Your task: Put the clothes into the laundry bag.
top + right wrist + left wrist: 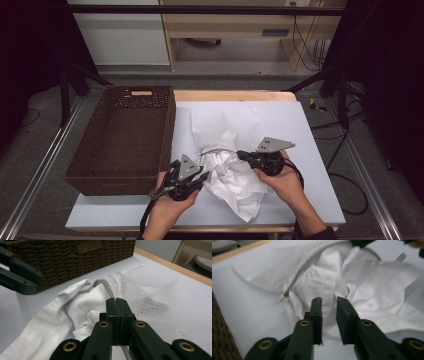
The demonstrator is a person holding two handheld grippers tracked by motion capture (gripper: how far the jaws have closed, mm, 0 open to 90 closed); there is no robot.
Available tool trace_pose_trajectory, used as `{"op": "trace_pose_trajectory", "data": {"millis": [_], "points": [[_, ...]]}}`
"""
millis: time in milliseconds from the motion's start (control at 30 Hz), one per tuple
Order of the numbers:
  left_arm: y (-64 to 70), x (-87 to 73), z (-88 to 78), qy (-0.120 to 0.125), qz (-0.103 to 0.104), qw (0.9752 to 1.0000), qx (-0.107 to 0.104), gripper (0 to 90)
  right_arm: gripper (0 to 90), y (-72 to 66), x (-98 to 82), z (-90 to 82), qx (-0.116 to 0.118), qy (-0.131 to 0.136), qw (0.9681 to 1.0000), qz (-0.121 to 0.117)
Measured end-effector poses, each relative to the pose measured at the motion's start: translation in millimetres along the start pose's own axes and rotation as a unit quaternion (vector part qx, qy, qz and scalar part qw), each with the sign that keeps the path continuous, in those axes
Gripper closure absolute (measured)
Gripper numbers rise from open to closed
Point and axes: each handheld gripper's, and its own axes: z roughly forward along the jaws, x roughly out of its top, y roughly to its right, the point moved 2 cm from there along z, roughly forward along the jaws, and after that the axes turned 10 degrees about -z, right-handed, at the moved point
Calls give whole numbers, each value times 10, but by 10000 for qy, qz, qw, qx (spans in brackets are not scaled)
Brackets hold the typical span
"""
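A brown wicker basket (125,137) sits on the left half of the white surface (310,150), its near wall just beside my left gripper (202,177) and its inside bare, woven floor and walls in plain sight from the high view. Right of it lies a white mesh laundry bag (225,122), flat toward the far edge and bunched at its near end, where a crumpled white shirt (237,182) spills out of the zippered mouth toward me; part of the shirt sits inside the opening, the rest is spread on the surface. In the right gripper view the basket's side (75,257) rises close behind the cloth, with a wooden edge of the surface (172,267) beyond the mesh. My right gripper (116,300) has its fingers pressed together on the bag's zipper edge (106,287), pinching the rim above the shirt. My left gripper, seen along its own fingers (317,312), points at the shirt's folds (a button (370,304) and a collar (387,282) show just past the tips); its fingers stand slightly apart, with a narrow gap and no cloth caught between them. The zipper's pull (285,293) hangs at the mouth's left side in that view. Beyond the surface stand a pale cabinet (120,32) and trailing cables (307,45) on the floor.
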Motion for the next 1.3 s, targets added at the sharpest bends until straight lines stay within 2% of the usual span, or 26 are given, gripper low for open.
{"op": "trace_pose_trajectory", "data": {"millis": [67,133,267,367,500,633,733,833,933,1000,1200,1300], "points": [[-32,-103,33,-272,29,9996,28,809,900,-8,-5,0,5,11,10000,-6],[-60,-205,67,-450,-29,9990,-23,848,900,-15,-9,-2,13,29,10000,-8],[-45,-280,130,-783,-64,9963,-340,899,900,-17,-17,-7,7,34,10000,6],[61,-306,184,-1030,60,9928,-606,900,900,-14,-31,-7,21,49,10000,23],[226,-342,271,-1166,181,9894,-841,900,900,-19,-29,-9,36,65,10000,10],[375,-377,346,-1356,300,9846,-1065,900,900,-24,-28,-21,36,75,10000,-4],[505,-394,412,-1406,257,9799,-1391,900,900,-25,-27,-28,46,91,9999,-1],[671,-370,483,-1386,399,9767,-1589,900,900,-20,-25,-31,56,107,9999,-5],[769,-334,573,-1366,531,9777,-1506,900,900,-21,-25,-33,57,99,9999,9],[761,-301,629,-1280,538,9817,-1305,900,900,-21,-23,-38,52,112,9999,22],[574,-170,708,-941,311,9907,-933,900,900,-32,-15,-38,71,115,9999,39],[502,-127,774,-917,205,9916,-893,900,900,-40,-14,-31,73,94,9999,33]]}}
